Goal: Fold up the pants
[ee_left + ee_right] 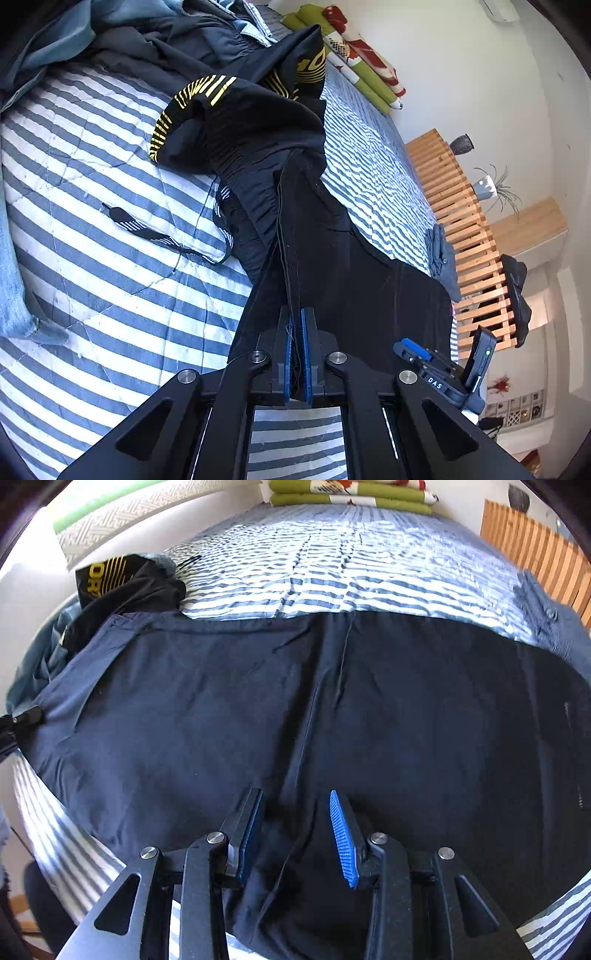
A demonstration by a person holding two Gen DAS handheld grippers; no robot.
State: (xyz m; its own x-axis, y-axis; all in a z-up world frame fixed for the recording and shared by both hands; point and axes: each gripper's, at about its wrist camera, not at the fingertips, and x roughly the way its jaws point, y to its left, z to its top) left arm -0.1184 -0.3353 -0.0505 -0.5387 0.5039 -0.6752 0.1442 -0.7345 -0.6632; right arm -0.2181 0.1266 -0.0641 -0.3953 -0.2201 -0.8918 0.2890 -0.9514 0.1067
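Dark navy pants [369, 720] lie spread flat across the striped bed. In the right wrist view my right gripper [295, 797] hovers over their near edge. It is open, its blue pads [343, 838] wide apart, and a crease of the cloth runs under the gap. My left gripper [297, 314] is shut on a seam edge of the pants [351, 258], which stretch away from it in the left wrist view. The black tip at the pants' left corner [26, 716] looks like that same gripper.
A black garment with yellow print [207, 92] [110, 576] and a grey-blue clothes pile [110, 29] lie by the pants. A loose strap [155, 232] rests on the quilt [332, 572]. Folded green blankets [351, 494] sit at the head. A wooden slatted rail [461, 206] borders the bed.
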